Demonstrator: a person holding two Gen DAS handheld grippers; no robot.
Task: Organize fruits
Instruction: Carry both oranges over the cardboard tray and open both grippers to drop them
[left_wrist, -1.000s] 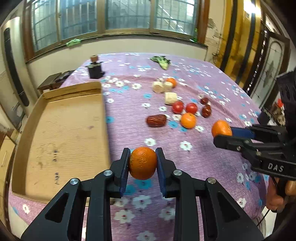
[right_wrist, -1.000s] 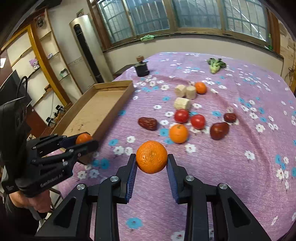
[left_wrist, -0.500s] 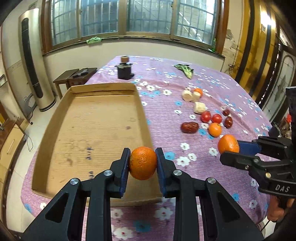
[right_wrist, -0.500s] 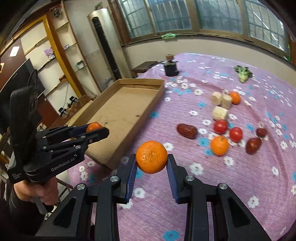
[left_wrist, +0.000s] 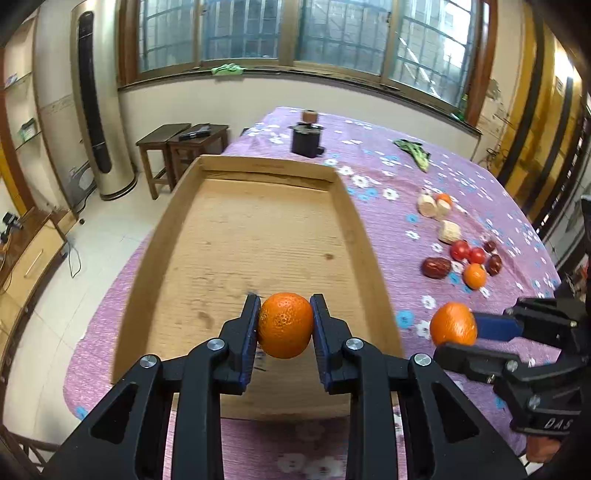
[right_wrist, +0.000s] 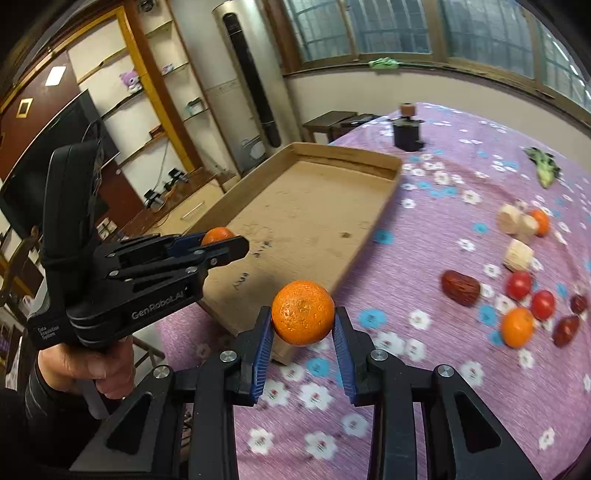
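My left gripper (left_wrist: 285, 325) is shut on an orange (left_wrist: 285, 320), held above the near end of the shallow cardboard tray (left_wrist: 354, 229). My right gripper (right_wrist: 303, 325) is shut on a second orange (right_wrist: 303, 312), above the purple flowered cloth just right of the tray's near corner (right_wrist: 280, 350). Each wrist view shows the other gripper with its orange: the right one's orange (left_wrist: 453, 324) at the right, the left one's orange (right_wrist: 218, 235) over the tray. The tray's floor is bare.
On the cloth to the right lie a third orange (right_wrist: 517, 328), red tomatoes (right_wrist: 519, 285), dark red dates (right_wrist: 460, 287), pale corn pieces (right_wrist: 518, 254) and a green vegetable (right_wrist: 546, 170). A black holder (left_wrist: 306, 139) stands behind the tray. Wooden stools (left_wrist: 181, 140) stand beyond the table's edge.
Both grippers have swept left with their oranges, from over the cloth near the fruit pile toward the tray. The left orange now hangs over the tray; the right one is beside its corner.
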